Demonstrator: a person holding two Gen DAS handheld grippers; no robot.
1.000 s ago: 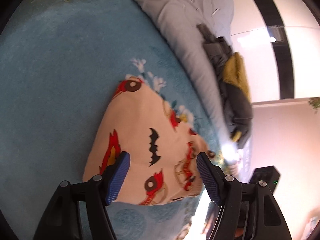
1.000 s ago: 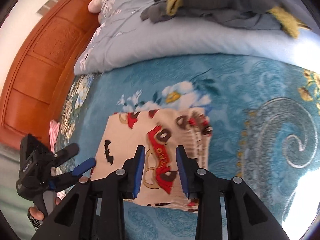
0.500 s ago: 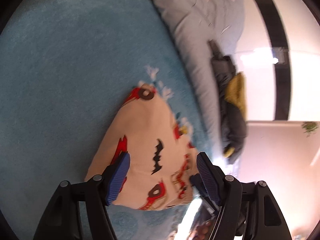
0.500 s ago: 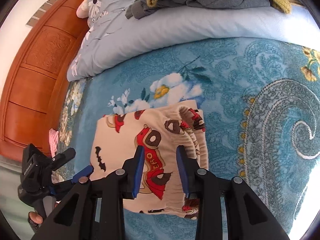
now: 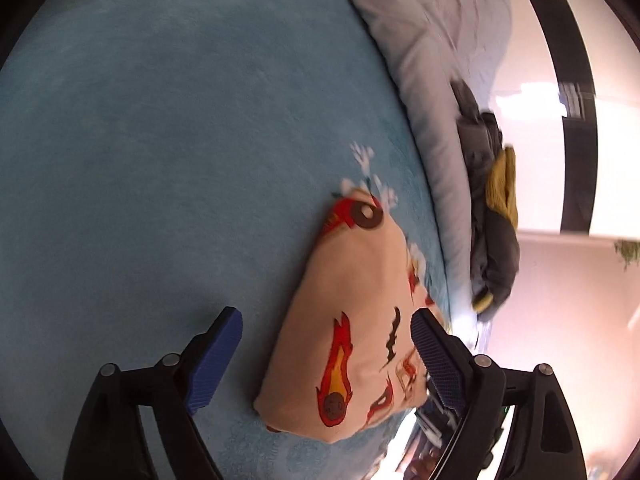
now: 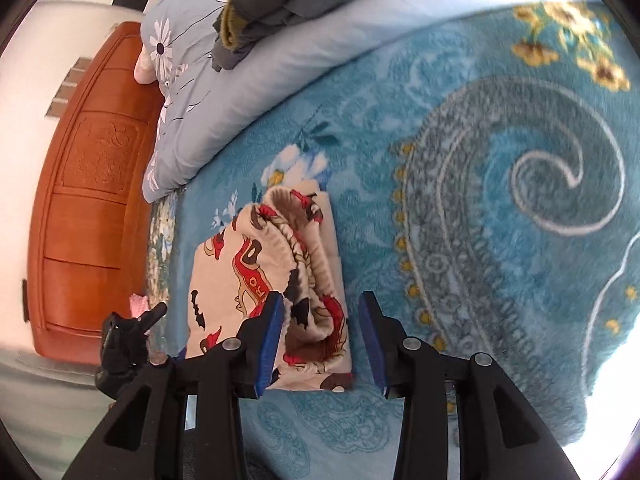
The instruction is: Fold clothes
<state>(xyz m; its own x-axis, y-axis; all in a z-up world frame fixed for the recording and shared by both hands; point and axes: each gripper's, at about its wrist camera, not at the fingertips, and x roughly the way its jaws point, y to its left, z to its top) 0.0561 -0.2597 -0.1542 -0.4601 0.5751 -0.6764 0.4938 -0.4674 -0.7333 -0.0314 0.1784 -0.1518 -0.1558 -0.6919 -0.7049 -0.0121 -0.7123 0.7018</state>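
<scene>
A folded cream garment (image 5: 360, 300) printed with red cars, flames and black bats lies flat on the blue patterned blanket (image 5: 160, 160). My left gripper (image 5: 326, 360) hovers low over its near corner. Its jaws are opening wide, with the garment's left edge between them and the pads off the cloth. In the right wrist view the same garment (image 6: 240, 264) shows its gathered elastic waistband. My right gripper (image 6: 322, 336) straddles that waistband edge. Its jaws are opening too, and neither pad presses the fabric. The left gripper (image 6: 128, 332) also shows at the garment's far side.
A heap of grey and mustard clothes (image 6: 280, 4) rests on the pale blue floral quilt (image 6: 224, 92) beyond the garment. An orange wooden headboard (image 6: 92, 184) stands at the left. The blanket (image 6: 500, 200) stretches out to the right.
Both grippers came down closer to the garment. The left jaws widened and now sit over its left edge. The right gripper rolled, shifted to the waistband edge, and its jaws parted a little.
</scene>
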